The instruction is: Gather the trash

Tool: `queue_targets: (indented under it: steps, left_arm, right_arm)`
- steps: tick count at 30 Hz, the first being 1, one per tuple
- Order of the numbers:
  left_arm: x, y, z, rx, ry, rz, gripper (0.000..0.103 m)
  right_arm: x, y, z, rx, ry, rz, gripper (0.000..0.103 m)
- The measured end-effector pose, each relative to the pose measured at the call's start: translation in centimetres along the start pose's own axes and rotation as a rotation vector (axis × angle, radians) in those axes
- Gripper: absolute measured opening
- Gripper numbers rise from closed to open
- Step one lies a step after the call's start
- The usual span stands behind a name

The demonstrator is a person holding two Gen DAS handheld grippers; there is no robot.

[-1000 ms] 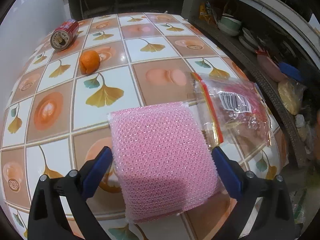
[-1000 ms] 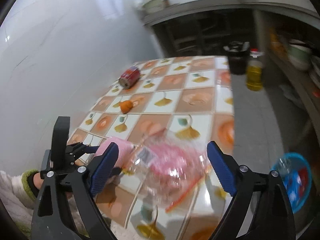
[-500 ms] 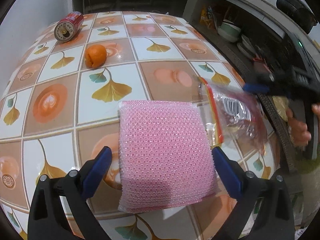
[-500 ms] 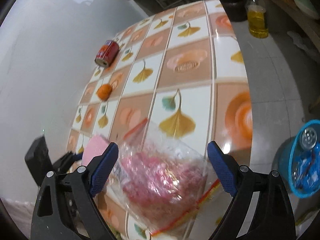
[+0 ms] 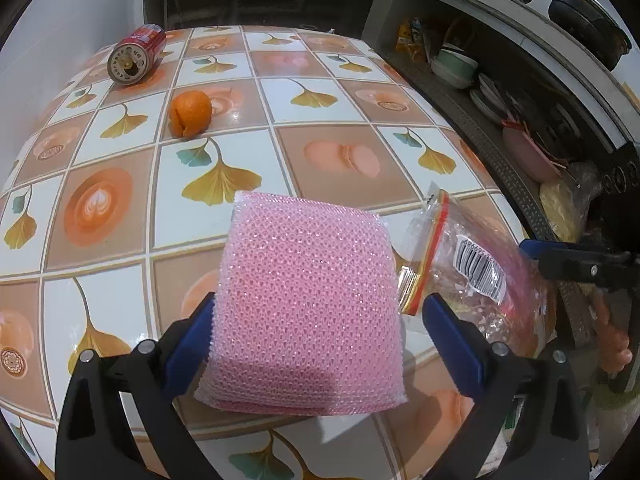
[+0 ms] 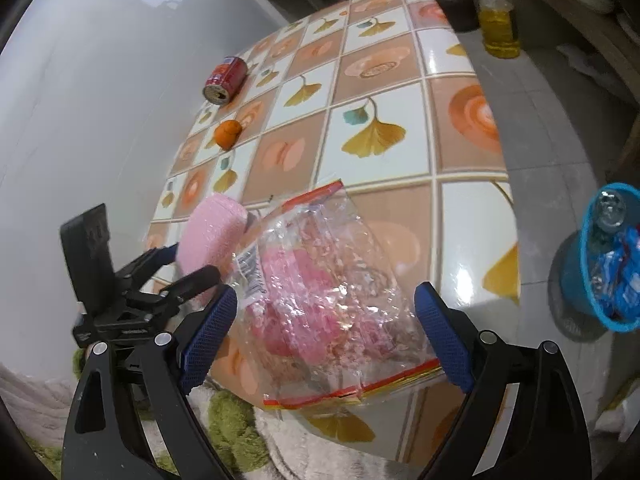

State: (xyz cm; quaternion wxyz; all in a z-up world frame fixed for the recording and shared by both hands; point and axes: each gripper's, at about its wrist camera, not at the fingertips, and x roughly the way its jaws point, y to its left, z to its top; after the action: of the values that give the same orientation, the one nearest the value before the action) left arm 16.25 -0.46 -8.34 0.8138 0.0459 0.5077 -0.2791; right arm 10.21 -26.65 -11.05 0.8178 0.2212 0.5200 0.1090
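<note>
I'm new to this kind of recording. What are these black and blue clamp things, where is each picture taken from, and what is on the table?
No robot here: a person carries a two-finger gripper in each hand, each with a fisheye camera looking along its fingers. In the left wrist view, the left gripper has its jaws either side of a pink scouring pad; whether they press it I cannot tell. In the right wrist view, the right gripper is open around a clear plastic bag. Farther off on the tiled table lie an orange and a red can on its side. A blue bin stands on the floor.
</note>
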Motion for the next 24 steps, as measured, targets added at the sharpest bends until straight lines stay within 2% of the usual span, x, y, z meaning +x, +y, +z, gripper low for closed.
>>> queue_targets:
  steps: [2,6,10,15,19,24]
  left_arm:
    - [0.0,0.0,0.0,-0.002,0.0,-0.002,0.097]
    - [0.0,0.1,0.0,-0.006,0.0,-0.005,0.097]
    - [-0.1,0.0,-0.1,-0.007,0.0,-0.007,0.097]
    - [-0.1,0.0,-0.1,-0.006,-0.001,-0.005,0.097]
    - [0.0,-0.2,-0.1,0.004,-0.002,-0.002,0.097]
    - [0.1,-0.3,0.0,0.013,0.002,0.0,0.097]
  right_arm:
    - [0.1,0.7,-0.4,-0.041,-0.001,-0.024,0.086]
    - [0.6,1.8,-1.1,-0.133,0.0,-0.135,0.086]
    - [-0.5,1.2,-1.7,-0.113,-0.033,-0.153,0.086]
    - [-3.6,-1.3,-3.5,0.061,-0.092,-0.065,0.086]
    - [-4.2,-3.1,-5.2,0.204,-0.087,0.037,0.077]
    - [-3.3,-4.2,-6.0,0.3,-0.095,0.105,0.068]
